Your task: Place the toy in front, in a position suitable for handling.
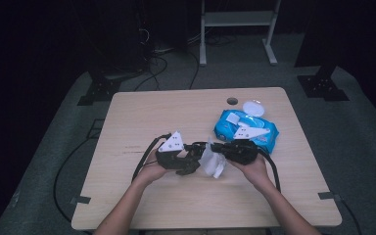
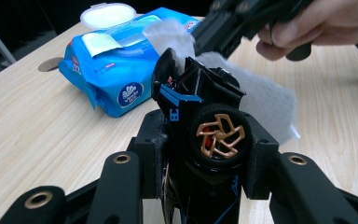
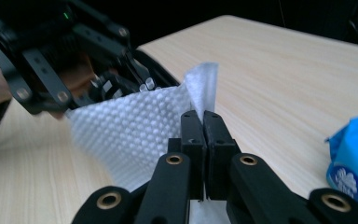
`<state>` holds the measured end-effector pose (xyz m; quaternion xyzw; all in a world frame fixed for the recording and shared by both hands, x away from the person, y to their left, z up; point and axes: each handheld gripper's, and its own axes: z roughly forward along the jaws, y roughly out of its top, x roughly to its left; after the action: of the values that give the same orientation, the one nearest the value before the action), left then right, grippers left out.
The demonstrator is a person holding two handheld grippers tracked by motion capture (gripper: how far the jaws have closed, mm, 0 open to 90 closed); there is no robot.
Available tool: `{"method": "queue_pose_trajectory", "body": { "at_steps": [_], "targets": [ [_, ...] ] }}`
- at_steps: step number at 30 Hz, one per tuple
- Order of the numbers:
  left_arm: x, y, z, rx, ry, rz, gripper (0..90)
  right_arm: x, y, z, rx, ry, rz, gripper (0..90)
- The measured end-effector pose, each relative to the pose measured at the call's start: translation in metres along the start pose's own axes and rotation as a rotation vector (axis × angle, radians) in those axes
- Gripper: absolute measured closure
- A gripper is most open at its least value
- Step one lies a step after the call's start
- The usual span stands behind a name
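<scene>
Wiping the toy car with a wet wipe

My left tool (image 2: 205,154) clamps the black toy car (image 2: 200,107) at centre frame; my right tool (image 3: 204,122) pinches the white wipe (image 3: 135,126) against it.

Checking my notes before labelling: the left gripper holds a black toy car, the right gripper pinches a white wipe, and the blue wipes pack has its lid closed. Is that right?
Not quite: the blue wipes pack has its lid flipped open, as the left gripper view shows. The rest stands.
</scene>
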<state>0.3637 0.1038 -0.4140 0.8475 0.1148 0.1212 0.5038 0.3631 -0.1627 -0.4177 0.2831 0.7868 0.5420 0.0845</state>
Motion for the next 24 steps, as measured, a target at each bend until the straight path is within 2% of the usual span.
{"method": "queue_pose_trajectory", "body": {
  "at_steps": [3, 5, 7, 9, 12, 16, 18, 20, 24],
  "targets": [
    [0.001, 0.002, 0.005, 0.012, -0.005, -0.007, 58.1, -0.001, 0.0, -0.001, -0.008, 0.007, 0.013, 87.8],
    [0.002, 0.005, 0.009, 0.031, -0.006, 0.007, 58.0, 0.002, 0.004, -0.003, -0.002, -0.02, -0.019, 87.8],
    [0.003, 0.007, 0.014, 0.044, -0.002, 0.004, 58.0, -0.001, 0.005, -0.005, -0.024, -0.001, 0.007, 87.9],
    [0.005, 0.007, 0.021, 0.087, -0.004, 0.021, 57.9, -0.002, 0.005, -0.007, -0.029, -0.007, 0.011, 87.9],
    [0.008, 0.003, 0.034, 0.191, 0.005, 0.057, 57.9, -0.006, 0.002, -0.009, -0.026, -0.015, 0.022, 87.9],
    [0.018, -0.004, 0.044, 0.277, 0.0, 0.033, 57.8, -0.013, -0.003, -0.011, -0.025, -0.02, 0.048, 87.9],
    [0.022, -0.001, 0.045, 0.28, -0.01, 0.011, 61.1, -0.015, -0.006, -0.01, -0.012, -0.026, 0.053, 87.9],
    [0.022, 0.002, 0.047, 0.312, -0.002, 0.032, 61.3, -0.015, -0.007, -0.009, -0.002, -0.027, 0.047, 87.8],
    [0.024, 0.005, 0.047, 0.321, -0.016, 0.024, 60.5, -0.014, -0.01, -0.006, 0.004, -0.026, 0.042, 87.9]
  ]
}}
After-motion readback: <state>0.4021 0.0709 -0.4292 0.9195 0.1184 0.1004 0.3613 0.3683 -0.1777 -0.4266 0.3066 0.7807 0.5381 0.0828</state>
